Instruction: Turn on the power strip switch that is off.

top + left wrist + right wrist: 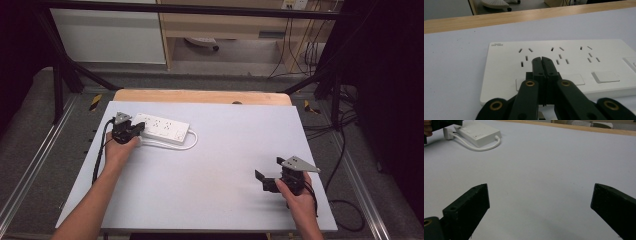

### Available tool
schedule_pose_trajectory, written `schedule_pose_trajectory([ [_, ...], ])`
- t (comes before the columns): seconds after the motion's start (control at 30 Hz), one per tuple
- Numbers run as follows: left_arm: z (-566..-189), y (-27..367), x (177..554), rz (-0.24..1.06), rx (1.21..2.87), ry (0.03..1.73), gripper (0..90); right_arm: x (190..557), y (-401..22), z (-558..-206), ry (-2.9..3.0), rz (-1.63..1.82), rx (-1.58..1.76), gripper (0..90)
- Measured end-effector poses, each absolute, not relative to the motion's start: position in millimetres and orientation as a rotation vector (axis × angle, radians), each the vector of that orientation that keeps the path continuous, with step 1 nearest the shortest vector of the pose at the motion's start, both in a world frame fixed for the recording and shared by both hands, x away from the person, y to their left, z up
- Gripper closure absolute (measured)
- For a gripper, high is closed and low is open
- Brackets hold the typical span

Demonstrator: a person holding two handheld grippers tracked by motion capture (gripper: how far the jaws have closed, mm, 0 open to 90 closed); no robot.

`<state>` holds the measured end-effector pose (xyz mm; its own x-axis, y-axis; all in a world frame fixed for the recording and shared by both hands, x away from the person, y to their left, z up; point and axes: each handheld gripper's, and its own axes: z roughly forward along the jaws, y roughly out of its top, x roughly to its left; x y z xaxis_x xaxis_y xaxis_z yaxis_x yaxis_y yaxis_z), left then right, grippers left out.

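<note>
White power strip under closed left gripper

White power strip is seen lying flat at the far left of the grey desk, sockets facing up. Its white cord is looped round the right end and run back along the near side toward the left hand. A wooden edge is seen behind the desk.

Left gripper is held at the strip's left end, jaws pressed fully together with nothing between them. In the left gripper view the closed tips are seen over the top face of the strip, among the socket slots near its left end; contact with the surface cannot be told. Flat switch buttons are seen along the near side of the strip.

Right gripper is held low over the near right part of the desk, well apart from the strip, jaws spread wide with only bare desk between them. In the right gripper view the strip and cord are seen far off at top left.
</note>
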<state>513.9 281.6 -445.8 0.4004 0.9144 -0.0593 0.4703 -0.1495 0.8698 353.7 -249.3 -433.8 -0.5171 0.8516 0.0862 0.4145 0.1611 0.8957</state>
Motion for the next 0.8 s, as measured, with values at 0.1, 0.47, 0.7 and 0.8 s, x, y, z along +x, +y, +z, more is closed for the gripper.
schedule_pose_trajectory([
  [0.1,-446.9,280.7,514.5,0.63,1.776,1.205,90.0,353.7,-249.4,-433.7,2.002,1.321,1.198,2.5],
  [0.47,-447.8,279.7,515.1,0.627,1.772,1.206,90.0,353.8,-249.9,-433.7,2.003,1.322,1.199,2.5],
  [0.7,-447.8,280.2,514.5,0.626,1.777,1.205,90.0,353.8,-249.3,-433.9,2.006,1.319,1.197,2.5],
  [0.8,-447.7,280.3,513.8,0.629,1.778,1.206,90.0,353.8,-249.4,-433.8,2.005,1.319,1.198,2.5],
])
